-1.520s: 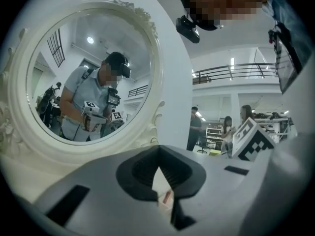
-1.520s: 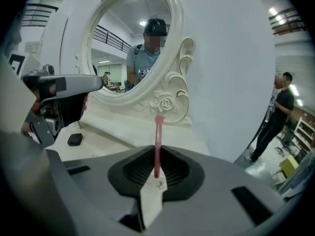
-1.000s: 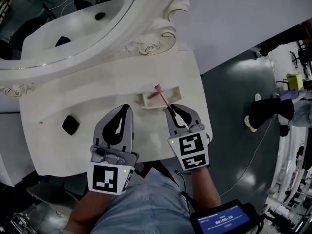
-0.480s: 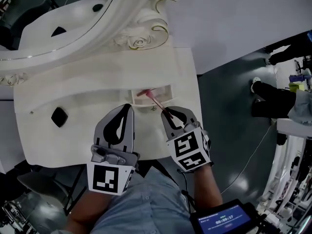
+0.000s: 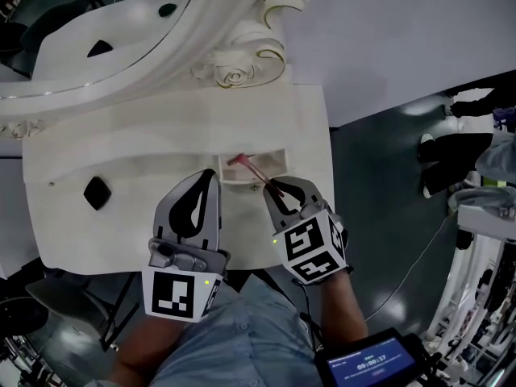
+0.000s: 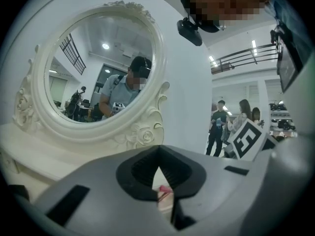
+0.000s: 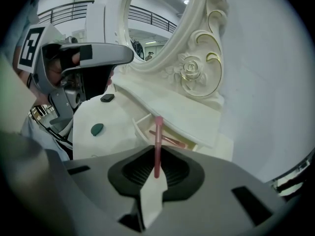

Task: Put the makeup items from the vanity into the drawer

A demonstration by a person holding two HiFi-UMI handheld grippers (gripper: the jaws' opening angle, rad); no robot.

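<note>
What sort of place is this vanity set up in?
Probably a staged set in a workshop hall, not a home: white vanity and mirror, a mezzanine railing, bystanders standing around.

The bench (image 5: 161,147) and its drawer (image 5: 280,158) look like wood painted cream, smooth and matt. The carved mirror frame (image 5: 242,63) is glossier (thin gilt lines edge its scrolls). The left tool (image 5: 211,177) and the right tool (image 5: 272,190) have matt grey plastic shells with black ribbed pads (image 7: 135,170). The makeup brush (image 7: 157,146) has a smooth pink handle. The floor (image 5: 379,184) is dark and shiny.
</note>
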